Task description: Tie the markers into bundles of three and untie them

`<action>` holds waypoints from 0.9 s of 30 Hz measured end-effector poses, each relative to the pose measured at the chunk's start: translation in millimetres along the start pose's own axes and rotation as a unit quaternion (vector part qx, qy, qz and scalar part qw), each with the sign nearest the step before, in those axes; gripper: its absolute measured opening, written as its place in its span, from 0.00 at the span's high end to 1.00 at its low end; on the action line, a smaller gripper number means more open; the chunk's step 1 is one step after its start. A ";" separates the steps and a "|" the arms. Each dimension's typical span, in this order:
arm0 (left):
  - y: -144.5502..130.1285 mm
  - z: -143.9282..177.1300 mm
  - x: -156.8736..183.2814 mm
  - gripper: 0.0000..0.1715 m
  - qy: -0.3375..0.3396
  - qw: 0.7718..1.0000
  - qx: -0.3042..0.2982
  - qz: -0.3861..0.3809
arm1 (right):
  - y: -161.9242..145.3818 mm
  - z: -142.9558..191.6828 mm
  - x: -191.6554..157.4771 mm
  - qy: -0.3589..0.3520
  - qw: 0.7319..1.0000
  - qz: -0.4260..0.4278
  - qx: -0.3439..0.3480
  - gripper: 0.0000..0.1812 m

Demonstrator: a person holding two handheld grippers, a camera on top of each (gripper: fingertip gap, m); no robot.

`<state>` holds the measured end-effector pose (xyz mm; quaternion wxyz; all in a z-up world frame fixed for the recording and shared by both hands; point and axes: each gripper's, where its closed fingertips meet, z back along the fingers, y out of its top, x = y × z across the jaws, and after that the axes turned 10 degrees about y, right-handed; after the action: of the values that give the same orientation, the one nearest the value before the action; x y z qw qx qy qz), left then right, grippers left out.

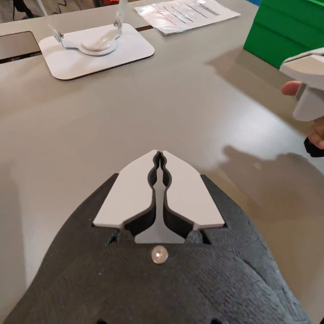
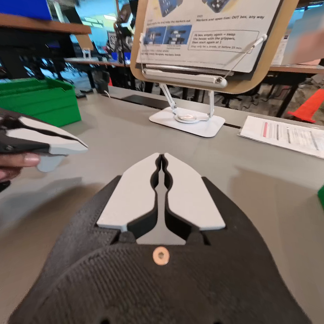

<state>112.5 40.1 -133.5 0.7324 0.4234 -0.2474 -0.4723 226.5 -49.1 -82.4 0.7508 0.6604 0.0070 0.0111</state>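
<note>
Above the grey table [image 1: 122, 114], the left gripper [image 1: 160, 154] hangs with its two pale fingers [image 1: 136, 189] pressed tip to tip and nothing between them. Beyond it, toward the far edge, sits the white base of a document stand [image 1: 98, 50], with a sheet of paper in a clear sleeve [image 1: 185, 15] further along that edge. A green bin [image 1: 287, 29] stands at the far right corner of this view. The right gripper [image 2: 162, 156] is likewise closed on nothing, tips meeting, over bare tabletop. From its camera the stand's board carries a printed instruction sheet [image 2: 201, 35], and a green bin [image 2: 38, 101] sits to the left, behind the other gripper. No markers show in either view, so their place cannot be told.
</note>
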 end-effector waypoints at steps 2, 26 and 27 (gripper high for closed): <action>0.7 -0.4 -0.8 0.99 -0.001 1.000 0.003 0.001 | -3.4 1.3 7.7 -0.031 0.999 0.025 -0.015 1.00; -5.2 -1.6 24.2 0.88 -0.055 0.998 0.001 0.039 | -33.6 -14.0 -24.4 0.030 0.992 -0.080 -0.092 1.00; -6.3 -2.5 23.8 0.85 -0.046 0.999 0.002 0.023 | -33.1 -14.1 -25.7 0.032 0.992 -0.076 -0.092 1.00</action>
<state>121.6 18.4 -141.1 0.7301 0.3964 -0.2916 -0.4741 200.7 -40.1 -117.1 0.8064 0.5854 0.0806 -0.0243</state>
